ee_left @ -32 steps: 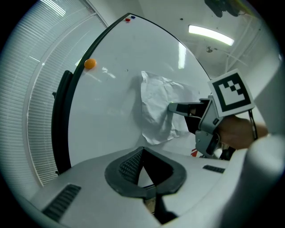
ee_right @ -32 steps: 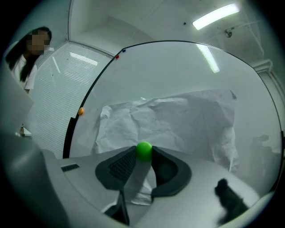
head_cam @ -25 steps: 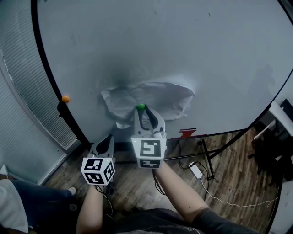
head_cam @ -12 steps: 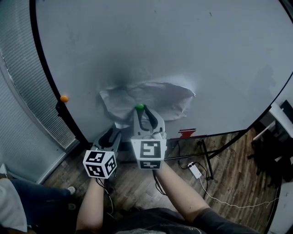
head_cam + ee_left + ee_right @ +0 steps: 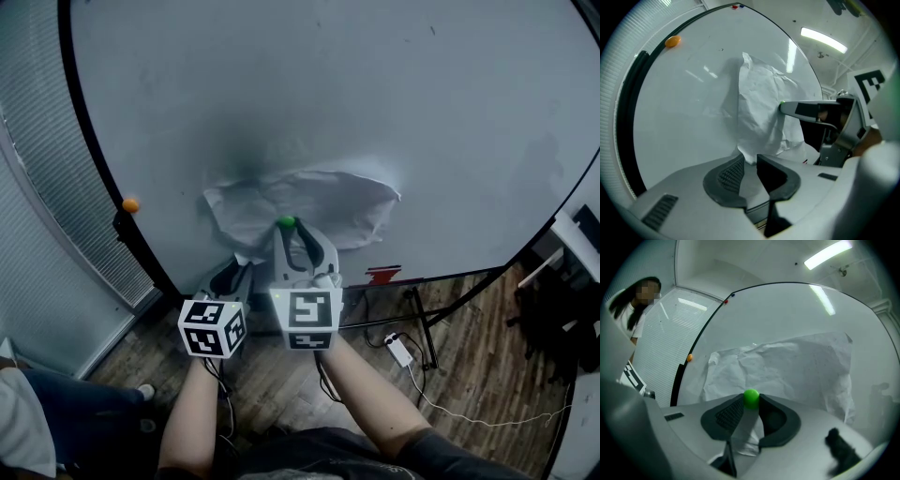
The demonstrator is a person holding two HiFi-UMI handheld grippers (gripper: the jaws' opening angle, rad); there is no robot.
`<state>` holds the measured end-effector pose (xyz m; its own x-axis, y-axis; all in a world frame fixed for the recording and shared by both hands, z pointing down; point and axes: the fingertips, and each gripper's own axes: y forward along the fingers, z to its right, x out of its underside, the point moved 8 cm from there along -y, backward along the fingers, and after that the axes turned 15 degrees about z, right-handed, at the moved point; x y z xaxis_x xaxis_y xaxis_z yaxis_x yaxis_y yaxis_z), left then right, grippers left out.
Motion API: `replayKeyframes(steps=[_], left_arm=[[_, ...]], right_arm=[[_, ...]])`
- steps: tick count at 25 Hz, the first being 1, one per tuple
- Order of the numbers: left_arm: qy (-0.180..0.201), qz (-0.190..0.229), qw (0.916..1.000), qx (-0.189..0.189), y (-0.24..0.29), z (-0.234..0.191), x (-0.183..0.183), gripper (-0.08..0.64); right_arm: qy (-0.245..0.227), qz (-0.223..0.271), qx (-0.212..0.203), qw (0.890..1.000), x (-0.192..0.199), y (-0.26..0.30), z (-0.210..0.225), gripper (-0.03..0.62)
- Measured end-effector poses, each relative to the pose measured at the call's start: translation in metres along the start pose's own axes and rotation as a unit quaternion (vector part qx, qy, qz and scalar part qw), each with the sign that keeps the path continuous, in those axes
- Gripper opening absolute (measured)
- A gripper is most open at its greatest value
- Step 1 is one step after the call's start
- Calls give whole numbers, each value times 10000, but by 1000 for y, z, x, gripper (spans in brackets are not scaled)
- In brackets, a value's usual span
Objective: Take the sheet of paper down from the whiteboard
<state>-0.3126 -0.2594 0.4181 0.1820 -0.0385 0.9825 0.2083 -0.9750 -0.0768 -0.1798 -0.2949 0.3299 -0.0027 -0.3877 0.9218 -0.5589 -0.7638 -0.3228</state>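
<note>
A crumpled white sheet of paper (image 5: pixel 314 202) (image 5: pixel 759 108) (image 5: pixel 787 366) hangs on the whiteboard (image 5: pixel 328 94). My right gripper (image 5: pixel 289 225) (image 5: pixel 751 401) rests against the sheet's lower middle, shut on a small green magnet (image 5: pixel 287 222) (image 5: pixel 751 398) at its tips. My left gripper (image 5: pixel 240 267) (image 5: pixel 750 161) points at the sheet's lower left corner. Its jaws have just been closing, with a narrow gap still between them. The paper's corner sits at their mouth, and the pads do not press on it.
An orange magnet (image 5: pixel 130 204) (image 5: pixel 672 41) sticks to the board's black left frame. A red item (image 5: pixel 383 274) sits at the board's bottom edge. A power strip (image 5: pixel 401 349) and cable lie on the wooden floor by the stand. A person (image 5: pixel 633 310) stands at the left.
My left gripper has come up and to the right, towards the paper's lower left corner, and its jaws have opened from shut. The right gripper has stayed in place with the green magnet.
</note>
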Motion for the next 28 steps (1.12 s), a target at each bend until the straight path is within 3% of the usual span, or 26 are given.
replayKeyframes(steps=[3,6,20,28], left_arm=[[159,-38,9998,-60,-1,0,0,35],[123,-13,9999,-18,-3,1,0,18],[-117,258,9995,-143,-25,6,-11,12],[-4,327,9991,-262,-37,22,-20,12]], right_arm=[[0,-5,-13,10000,0,0,0,110],[4,-5,-21,10000,1,-1,0,109],[122,-16,-149,9998,4,-10,0,69],[153,-49,-456,9988,6,-8,5,69]])
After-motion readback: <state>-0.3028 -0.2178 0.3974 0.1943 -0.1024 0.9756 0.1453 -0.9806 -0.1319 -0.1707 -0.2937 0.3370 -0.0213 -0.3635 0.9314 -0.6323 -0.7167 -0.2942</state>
